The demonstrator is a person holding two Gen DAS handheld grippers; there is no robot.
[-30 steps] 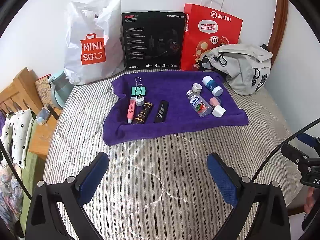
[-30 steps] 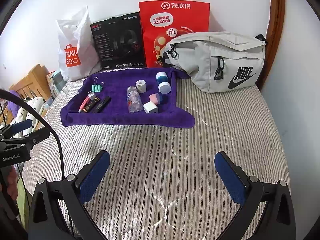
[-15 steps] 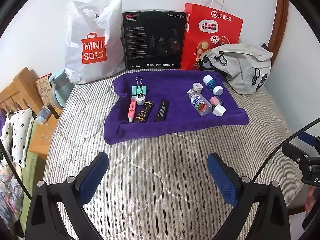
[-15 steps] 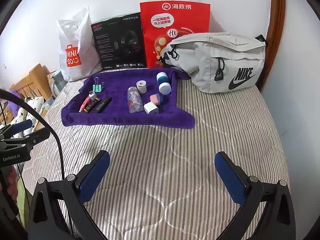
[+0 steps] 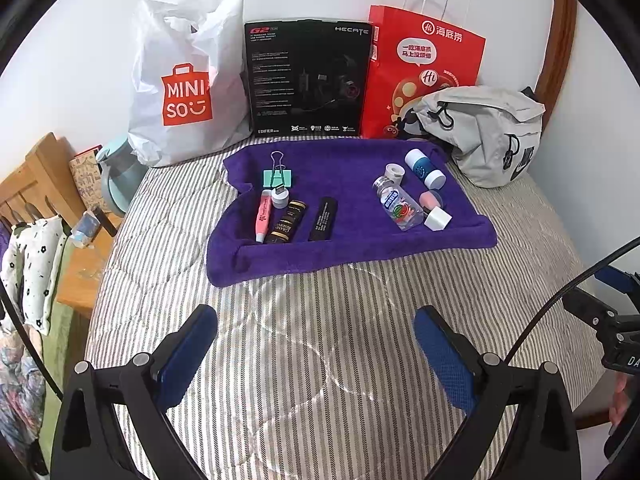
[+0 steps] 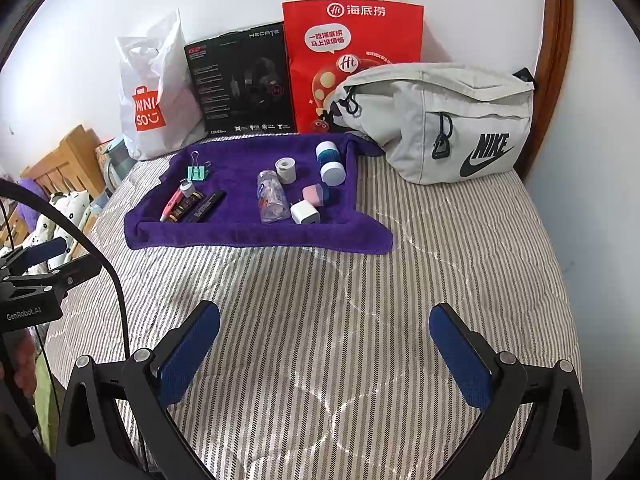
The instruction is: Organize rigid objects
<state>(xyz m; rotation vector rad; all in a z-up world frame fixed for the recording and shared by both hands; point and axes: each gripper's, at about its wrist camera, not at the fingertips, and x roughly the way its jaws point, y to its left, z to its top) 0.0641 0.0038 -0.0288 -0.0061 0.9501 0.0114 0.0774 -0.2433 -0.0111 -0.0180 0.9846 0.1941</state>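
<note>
A purple towel (image 5: 352, 248) (image 6: 248, 236) lies on the striped bed with small rigid items on it. On its left part are a green binder clip (image 5: 279, 176), a pink tube (image 5: 263, 216), a brown-black tube (image 5: 287, 222) and a black stick (image 5: 323, 219). On its right part are a clear bottle (image 6: 273, 197), a tape roll (image 6: 286, 169), a blue-white container (image 6: 330, 163), a pink sponge (image 6: 313, 194) and a white charger cube (image 6: 305, 212). My left gripper (image 5: 316, 330) and right gripper (image 6: 325, 330) both hover open over bare mattress in front of the towel, holding nothing.
Against the wall stand a white Miniso bag (image 5: 188, 80), a black headset box (image 5: 308, 80) and a red paper bag (image 5: 424, 76). A grey Nike waist bag (image 6: 440, 120) lies right of the towel. A wooden headboard (image 5: 36, 184) and side table are at the left.
Both views have crept slightly closer to the towel; nothing on the towel has moved and both grippers stay open.
</note>
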